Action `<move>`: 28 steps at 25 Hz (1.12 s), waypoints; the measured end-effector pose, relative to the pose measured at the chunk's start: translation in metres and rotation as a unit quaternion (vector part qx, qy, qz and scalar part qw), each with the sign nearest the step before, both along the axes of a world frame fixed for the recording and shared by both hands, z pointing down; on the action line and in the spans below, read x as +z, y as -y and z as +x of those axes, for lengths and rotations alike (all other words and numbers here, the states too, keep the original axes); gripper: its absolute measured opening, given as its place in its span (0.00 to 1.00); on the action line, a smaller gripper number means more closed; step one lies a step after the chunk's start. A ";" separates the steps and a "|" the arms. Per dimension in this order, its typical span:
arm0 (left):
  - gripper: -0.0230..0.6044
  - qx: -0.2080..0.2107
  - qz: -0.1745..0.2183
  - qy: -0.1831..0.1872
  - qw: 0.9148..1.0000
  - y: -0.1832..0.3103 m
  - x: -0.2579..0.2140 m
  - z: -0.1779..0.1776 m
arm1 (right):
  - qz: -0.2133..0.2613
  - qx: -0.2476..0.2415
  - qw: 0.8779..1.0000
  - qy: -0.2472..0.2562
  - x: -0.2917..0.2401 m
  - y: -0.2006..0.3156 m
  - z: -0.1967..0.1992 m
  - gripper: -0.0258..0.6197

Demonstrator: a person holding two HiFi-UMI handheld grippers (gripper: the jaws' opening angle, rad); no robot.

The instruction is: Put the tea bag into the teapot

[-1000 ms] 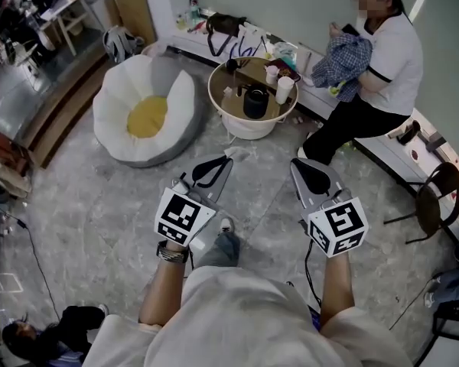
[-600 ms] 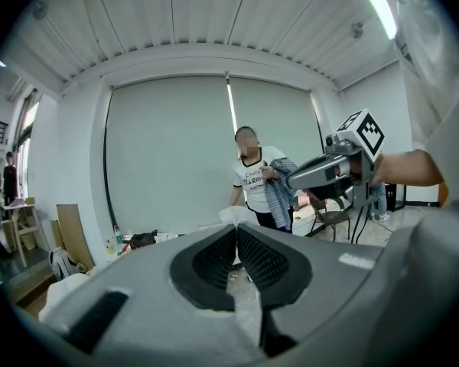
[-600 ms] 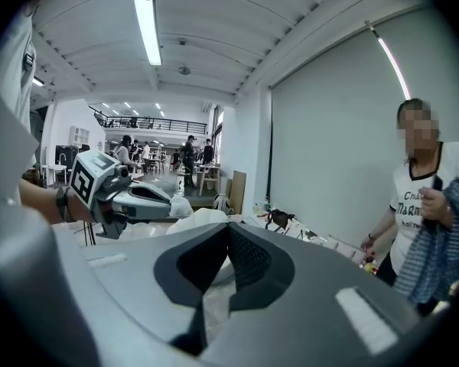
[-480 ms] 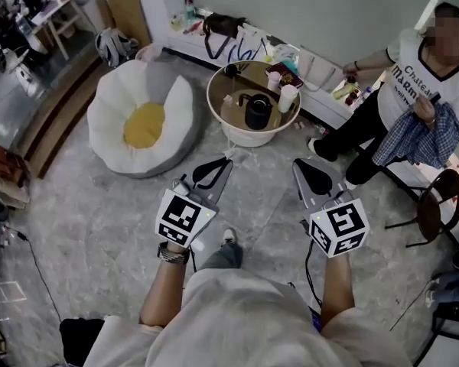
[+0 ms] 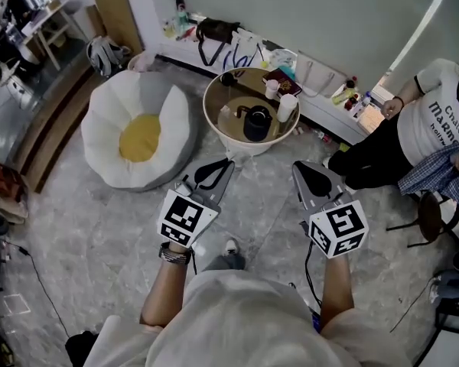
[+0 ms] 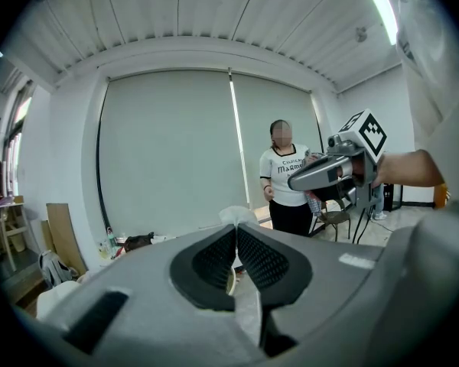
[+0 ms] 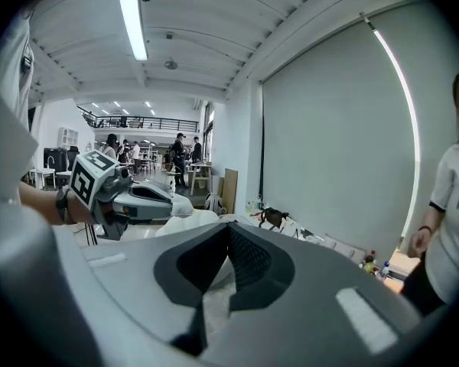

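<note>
A black teapot (image 5: 256, 122) stands on a low round table (image 5: 222, 92) ahead of me, beside a tall white cup (image 5: 286, 107) and a smaller cup (image 5: 271, 88). I cannot make out a tea bag at this distance. My left gripper (image 5: 228, 162) and right gripper (image 5: 296, 167) are held side by side above the floor, short of the table, both pointing toward it. In the left gripper view the left gripper (image 6: 236, 232) has its jaws shut with nothing between them. In the right gripper view the right gripper (image 7: 228, 231) is likewise shut and holds nothing.
A white and yellow egg-shaped beanbag (image 5: 138, 128) lies on the floor left of the table. A person (image 5: 428, 136) sits at the right near a dark chair (image 5: 432, 205). A low ledge (image 5: 321, 105) with bags and bottles runs along the wall behind the table.
The table and beanbag have come nearer as I walk forward with both grippers held out. The person at the right has shifted further right with a blue cloth.
</note>
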State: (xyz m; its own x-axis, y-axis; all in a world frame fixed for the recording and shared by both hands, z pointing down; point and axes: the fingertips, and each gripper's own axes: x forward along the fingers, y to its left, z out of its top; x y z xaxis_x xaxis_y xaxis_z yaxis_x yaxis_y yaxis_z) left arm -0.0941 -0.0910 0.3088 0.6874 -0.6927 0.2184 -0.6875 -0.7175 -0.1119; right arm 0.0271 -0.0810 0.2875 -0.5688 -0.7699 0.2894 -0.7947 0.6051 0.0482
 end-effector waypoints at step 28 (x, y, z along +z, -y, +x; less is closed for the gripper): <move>0.06 0.023 -0.018 0.012 1.000 0.121 0.028 -0.010 | -0.010 0.030 0.999 -0.004 0.023 0.112 -0.008 0.05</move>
State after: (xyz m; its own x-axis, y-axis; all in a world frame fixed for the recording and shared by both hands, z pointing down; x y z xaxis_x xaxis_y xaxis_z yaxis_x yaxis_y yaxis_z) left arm -0.1044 -0.2120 0.3365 0.7119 -0.6524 0.2601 -0.6515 -0.7517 -0.1022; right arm 0.0187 -0.1933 0.3103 -0.5189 -0.7972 0.3086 -0.8296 0.5566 0.0431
